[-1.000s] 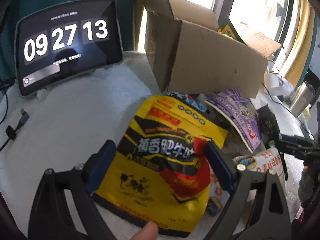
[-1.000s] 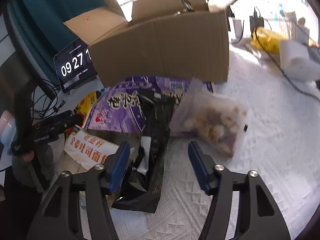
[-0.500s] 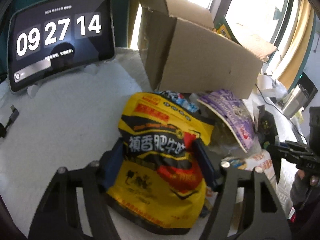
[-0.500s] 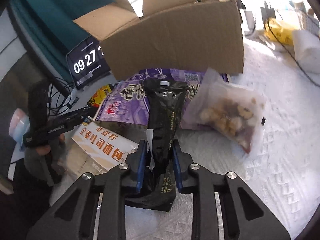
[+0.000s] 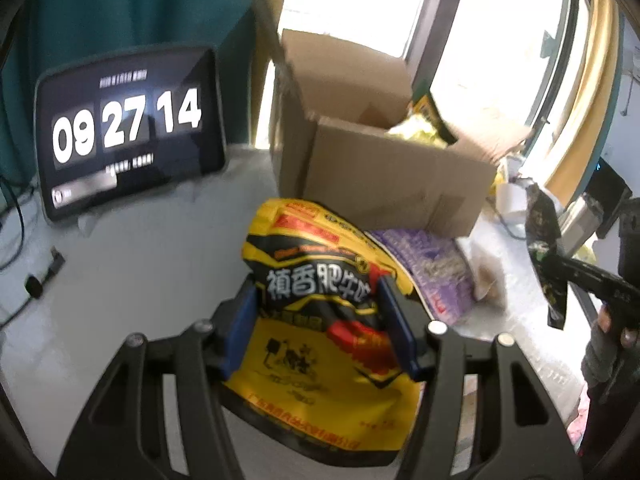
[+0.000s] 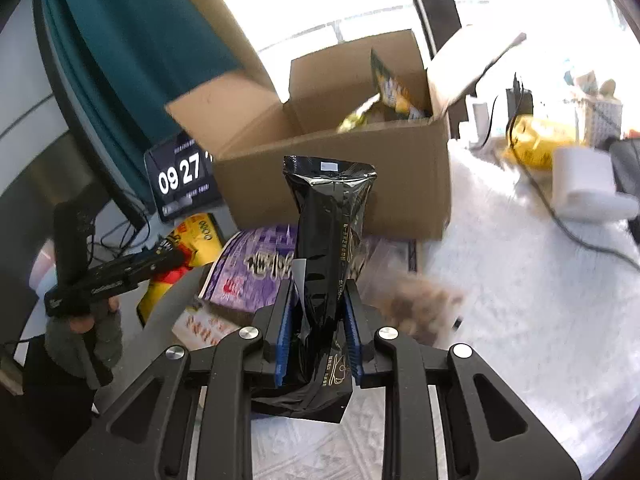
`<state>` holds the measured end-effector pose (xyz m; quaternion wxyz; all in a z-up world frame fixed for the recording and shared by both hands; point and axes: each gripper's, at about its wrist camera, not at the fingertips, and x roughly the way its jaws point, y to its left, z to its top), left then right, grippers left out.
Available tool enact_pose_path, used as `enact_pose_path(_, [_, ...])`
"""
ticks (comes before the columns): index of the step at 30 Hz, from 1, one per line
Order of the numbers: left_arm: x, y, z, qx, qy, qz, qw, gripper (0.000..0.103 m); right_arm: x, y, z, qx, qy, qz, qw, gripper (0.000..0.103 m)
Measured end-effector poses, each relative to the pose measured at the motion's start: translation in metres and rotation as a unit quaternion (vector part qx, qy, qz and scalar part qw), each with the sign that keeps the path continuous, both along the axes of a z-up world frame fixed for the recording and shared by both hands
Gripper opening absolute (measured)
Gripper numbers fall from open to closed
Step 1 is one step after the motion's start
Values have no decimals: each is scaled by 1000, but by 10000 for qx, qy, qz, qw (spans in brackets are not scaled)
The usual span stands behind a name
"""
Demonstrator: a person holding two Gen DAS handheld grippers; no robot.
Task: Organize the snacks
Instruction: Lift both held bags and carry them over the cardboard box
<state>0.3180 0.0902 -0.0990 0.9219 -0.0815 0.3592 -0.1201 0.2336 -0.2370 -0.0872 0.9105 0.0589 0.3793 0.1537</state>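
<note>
The clock screen at the back of the table reads 09 27 14 in large white digits; the small lines above and below them are too blurred to read. The yellow bag carries a row of big white Chinese characters on a black band, a red label strip near its top and a small black drawing lower down; the finer print cannot be made out. The left gripper has just been closing its jaws, and the blue pads now press both sides of the yellow bag at a middling width, the bag raised and leaning toward the open box. The black bag shows a small white sticker near its top seal and thin gold lettering down one edge and at its foot, too small to read. The right gripper has its jaws drawn narrow, pinching the black bag's lower part so it stands upright in front of the box. A purple bag with dark Chinese characters and a red mark lies flat on the table just before the box, beside a white packet with red characters. Snack packets poke up inside the box. The other gripper's handle in the right view bears pale lettering, unreadable.
</note>
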Motion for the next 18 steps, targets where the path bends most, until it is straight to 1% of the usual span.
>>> enact_pose_path(3, [-3, -6, 20, 107, -227, -34, 9997, 60, 4, -8, 14, -6, -158, 9, 9999, 25])
enact_pose_path(7, [-8, -12, 49, 274, -538, -71, 9981, 60, 15, -12, 24, -9, -280, 3, 9996, 26])
enact_pose_path(12, [-5, -14, 72, 356, -757, -26, 9965, 60, 23, -21, 33, 32, -389, -2, 9992, 26])
enact_pose_path(18, [12, -27, 91, 551, -979, 17, 9937, 60, 32, -34, 42, 63, -520, -25, 9986, 26])
